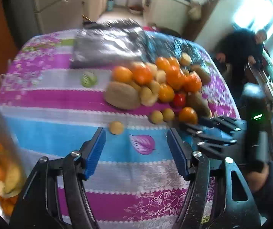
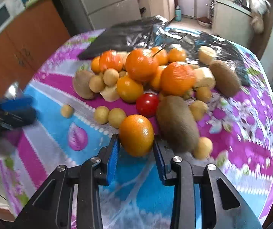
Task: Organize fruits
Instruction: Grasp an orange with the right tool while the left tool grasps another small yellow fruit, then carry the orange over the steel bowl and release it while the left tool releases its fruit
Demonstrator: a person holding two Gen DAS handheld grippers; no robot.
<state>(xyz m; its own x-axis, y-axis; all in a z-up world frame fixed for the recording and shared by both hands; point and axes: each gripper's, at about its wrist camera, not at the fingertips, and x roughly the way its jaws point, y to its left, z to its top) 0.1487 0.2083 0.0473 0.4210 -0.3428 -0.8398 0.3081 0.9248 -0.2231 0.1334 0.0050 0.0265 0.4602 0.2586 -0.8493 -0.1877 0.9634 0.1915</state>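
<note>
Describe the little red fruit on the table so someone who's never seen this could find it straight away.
Start at the fruit pile on the flowered tablecloth. On its near edge, a small red tomato sits between an orange and a long kiwi. It is the only glossy red piece among orange, brown and yellow ones.

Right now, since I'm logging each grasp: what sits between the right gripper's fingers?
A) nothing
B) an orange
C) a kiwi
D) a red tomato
B: in the right wrist view the blue pads of the right gripper flank an orange; the kiwi and red tomato lie beyond on the cloth.
</note>
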